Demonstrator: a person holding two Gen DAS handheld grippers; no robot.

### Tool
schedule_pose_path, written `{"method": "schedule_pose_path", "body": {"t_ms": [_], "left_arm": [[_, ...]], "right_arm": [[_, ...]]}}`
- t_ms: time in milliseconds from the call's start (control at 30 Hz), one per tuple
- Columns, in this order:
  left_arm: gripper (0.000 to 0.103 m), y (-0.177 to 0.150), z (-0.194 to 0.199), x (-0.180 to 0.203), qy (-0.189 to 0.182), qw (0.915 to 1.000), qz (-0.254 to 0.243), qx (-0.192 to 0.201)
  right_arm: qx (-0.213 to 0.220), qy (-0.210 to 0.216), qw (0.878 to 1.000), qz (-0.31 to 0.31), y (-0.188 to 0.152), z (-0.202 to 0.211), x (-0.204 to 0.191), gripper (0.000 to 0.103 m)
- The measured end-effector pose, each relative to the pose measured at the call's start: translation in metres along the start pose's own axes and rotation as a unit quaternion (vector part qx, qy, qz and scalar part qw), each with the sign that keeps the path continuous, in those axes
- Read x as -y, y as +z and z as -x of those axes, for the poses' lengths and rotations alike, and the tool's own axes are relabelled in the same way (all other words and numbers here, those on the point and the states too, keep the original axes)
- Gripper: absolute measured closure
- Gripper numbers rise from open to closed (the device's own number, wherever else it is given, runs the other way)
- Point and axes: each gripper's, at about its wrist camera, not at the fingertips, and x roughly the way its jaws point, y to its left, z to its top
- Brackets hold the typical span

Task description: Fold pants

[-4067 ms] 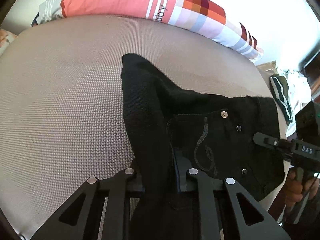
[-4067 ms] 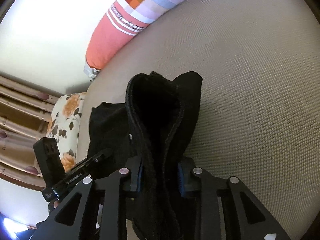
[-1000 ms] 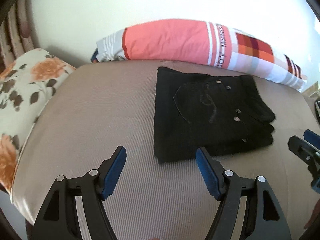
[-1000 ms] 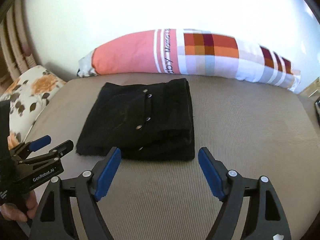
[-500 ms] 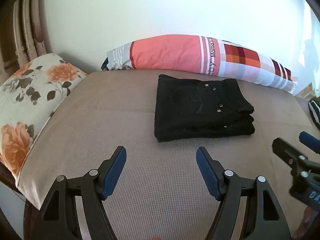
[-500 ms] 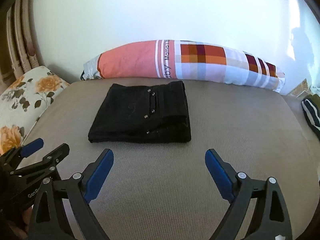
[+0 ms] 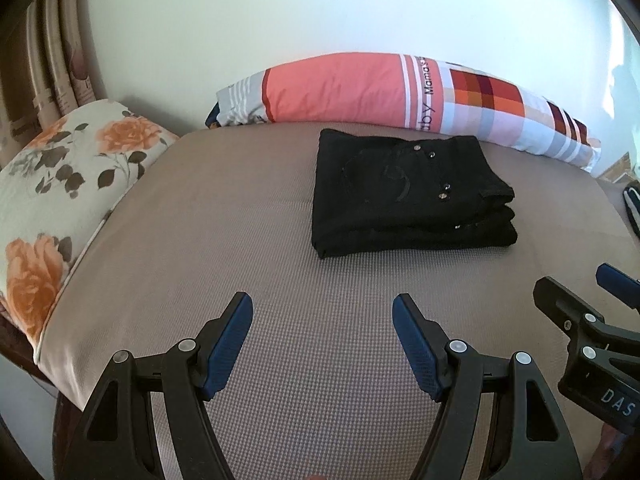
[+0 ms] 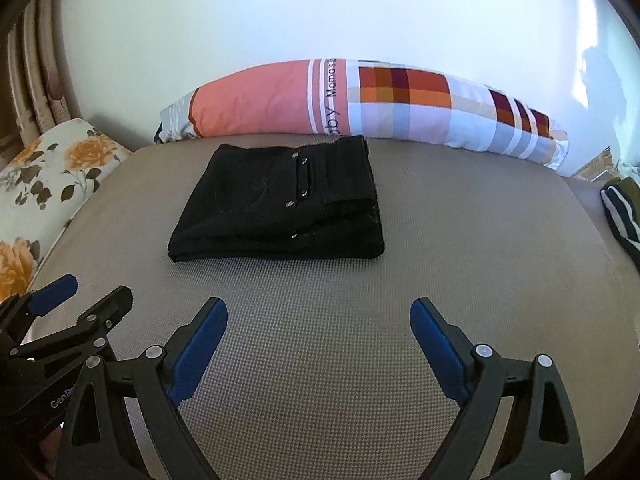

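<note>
The black pants (image 7: 408,194) lie folded into a flat rectangular stack on the beige bed (image 7: 240,264), near the back; they also show in the right wrist view (image 8: 280,204). My left gripper (image 7: 322,312) is open and empty, held well in front of the pants. My right gripper (image 8: 318,316) is open and empty, also well short of the pants. Each gripper shows at the edge of the other's view: the right one (image 7: 588,300) and the left one (image 8: 84,300).
A long pink and checked pillow (image 7: 400,92) lies along the wall behind the pants. A floral cushion (image 7: 56,184) sits at the bed's left edge. A dark striped garment (image 8: 624,216) lies at the far right edge.
Both grippers let go of the pants, opened and drew back toward the near side of the bed. The pants now lie folded and farther away in both views.
</note>
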Motion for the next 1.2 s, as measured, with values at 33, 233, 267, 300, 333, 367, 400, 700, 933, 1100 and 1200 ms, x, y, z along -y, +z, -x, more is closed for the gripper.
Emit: {"method": "schedule_pose_path", "body": {"t_ms": [33, 233, 267, 300, 333, 367, 400, 700, 933, 1100, 1200], "left_arm": [[0.030, -0.001, -0.001, 0.000, 0.000, 1.0000, 0.001, -0.001], [0.030, -0.005, -0.001, 0.001, 0.005, 1.0000, -0.001, -0.002], [0.030, -0.005, -0.001, 0.001, 0.005, 1.0000, -0.002, -0.002], [0.030, -0.006, -0.002, 0.001, 0.004, 1.0000, -0.001, -0.002], [0.030, -0.006, -0.002, 0.002, 0.004, 1.0000, -0.001, -0.003], [0.030, -0.007, -0.003, 0.002, 0.004, 1.0000, -0.001, -0.004], [0.030, -0.008, -0.003, 0.002, 0.004, 1.0000, -0.002, -0.005], [0.030, -0.013, -0.005, 0.003, 0.005, 0.9999, -0.007, -0.008], [0.030, -0.016, -0.007, 0.004, 0.005, 0.9999, -0.010, -0.011], [0.030, -0.017, -0.007, 0.004, 0.006, 0.9999, -0.010, -0.010], [0.030, -0.017, -0.006, 0.003, 0.007, 0.9999, -0.009, -0.009]], "right_arm": [[-0.002, 0.002, 1.000, -0.001, -0.001, -0.001, 0.000, 0.012], [-0.007, 0.000, 1.000, 0.005, -0.006, -0.003, -0.002, 0.012], [-0.007, -0.002, 1.000, 0.005, -0.007, -0.004, -0.002, 0.012], [-0.008, -0.002, 1.000, 0.004, -0.007, -0.004, -0.002, 0.012], [-0.009, -0.002, 1.000, 0.004, -0.007, -0.005, -0.001, 0.012], [-0.011, -0.002, 1.000, 0.003, -0.007, -0.006, -0.001, 0.012], [-0.012, -0.003, 1.000, 0.002, -0.008, -0.006, 0.000, 0.012], [-0.014, -0.009, 1.000, 0.003, -0.011, -0.008, 0.002, 0.012], [-0.017, -0.013, 1.000, 0.008, -0.011, -0.009, 0.001, 0.012], [-0.018, -0.010, 1.000, 0.007, -0.011, -0.009, 0.002, 0.012], [-0.018, -0.011, 1.000, 0.008, -0.011, -0.010, 0.001, 0.012]]}}
